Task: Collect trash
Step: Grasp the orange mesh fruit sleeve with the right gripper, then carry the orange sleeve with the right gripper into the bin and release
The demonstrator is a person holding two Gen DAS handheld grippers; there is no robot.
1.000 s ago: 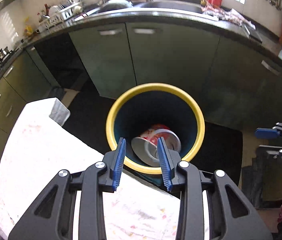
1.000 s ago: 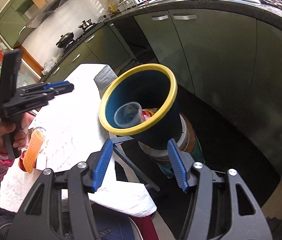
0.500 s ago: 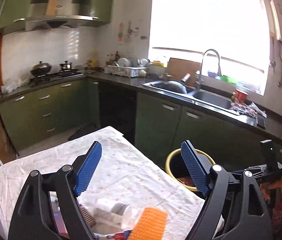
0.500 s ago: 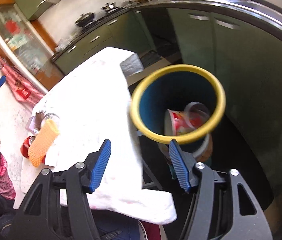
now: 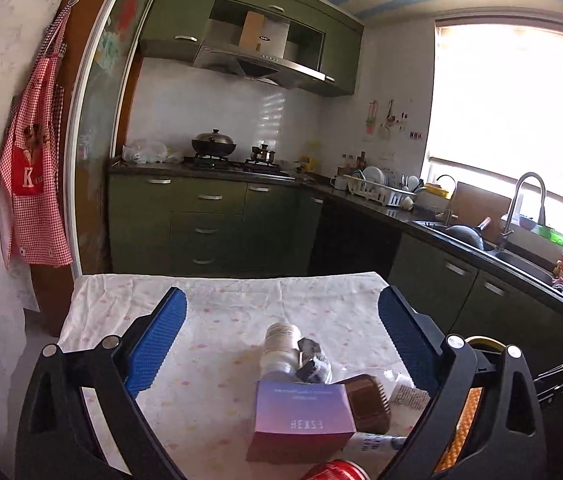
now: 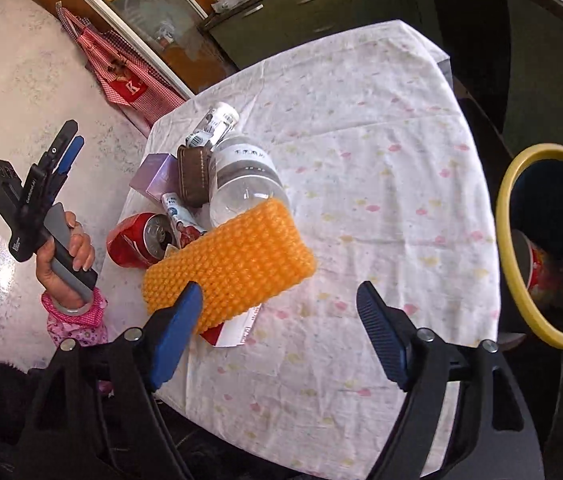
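- On the table [image 6: 381, 168], at its near-left corner in the right wrist view, the trash lies in one pile: an orange sponge [image 6: 229, 264], a clear bottle [image 6: 245, 176], a red can [image 6: 137, 240], a purple box [image 6: 155, 174], a brown brush [image 6: 193, 176], a tube [image 6: 181, 216] and a white bottle [image 6: 215, 124].
- Both tools are empty. The left gripper [image 5: 281, 344] has its jaws spreading wide, nothing between them; it faces the pile. The right gripper [image 6: 277, 340] is also opening, empty, with its left pad just beside the sponge.
- The bin [image 6: 541, 248], yellow-rimmed, stands off the table's right edge and already holds a red-and-white cup [image 6: 537, 268].
- My judgement: the step in hand is reaching for the next piece.
- Take the top piece first. The sponge rests on the others, so it should come away without dragging them.
- Close across its short side; it looks soft, so squeeze until it holds and no more.
- Keep the two grippers on separate pieces. The left one could take the box, which lies nearest its jaws.
- Watch the can: it sits at the table's edge and could roll off if nudged.
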